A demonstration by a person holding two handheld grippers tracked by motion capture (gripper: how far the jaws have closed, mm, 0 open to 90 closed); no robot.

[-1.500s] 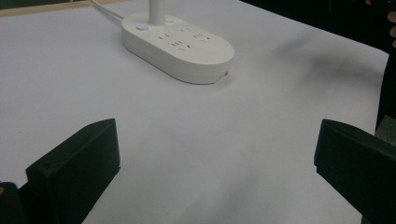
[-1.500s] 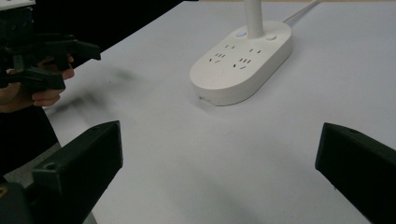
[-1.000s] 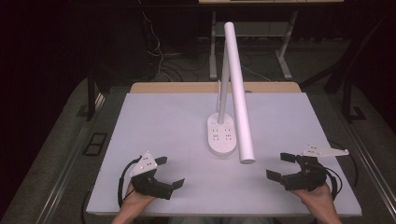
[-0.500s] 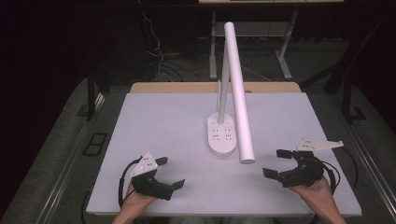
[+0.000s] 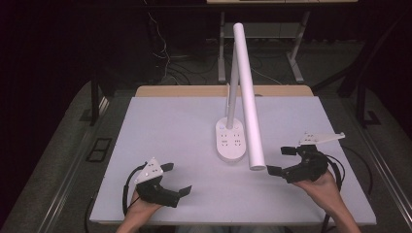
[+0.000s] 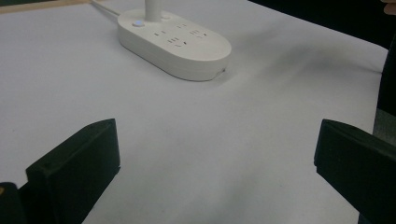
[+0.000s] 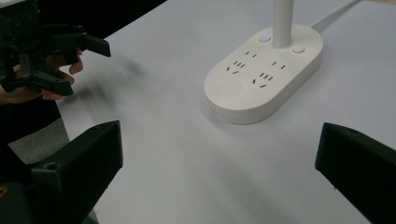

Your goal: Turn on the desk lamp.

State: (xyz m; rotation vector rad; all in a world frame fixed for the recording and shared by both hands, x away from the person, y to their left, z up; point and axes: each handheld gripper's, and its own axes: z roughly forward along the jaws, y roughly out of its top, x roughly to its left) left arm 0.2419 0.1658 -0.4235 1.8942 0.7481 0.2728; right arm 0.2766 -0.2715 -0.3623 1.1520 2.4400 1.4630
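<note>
Right gripper has crept toward 9 o'clock since a second ago, closing on the lamp head; left gripper hasn't budged. Desk lamp sits mid-table: oval base with socket outlets, thin post going up, long white tube head slanting toward 6 o'clock, its tip hanging just past the base. Right gripper is at 4 o'clock of the base, jaws wide, empty, tips near the tube end, not touching. Left gripper at 7 o'clock of the base, well apart from it, jaws wide, empty, low over the white table. Right gripper view: base ahead between the jaws, left gripper far off at 10 o'clock. Left gripper view: base at 12 o'clock.
</note>
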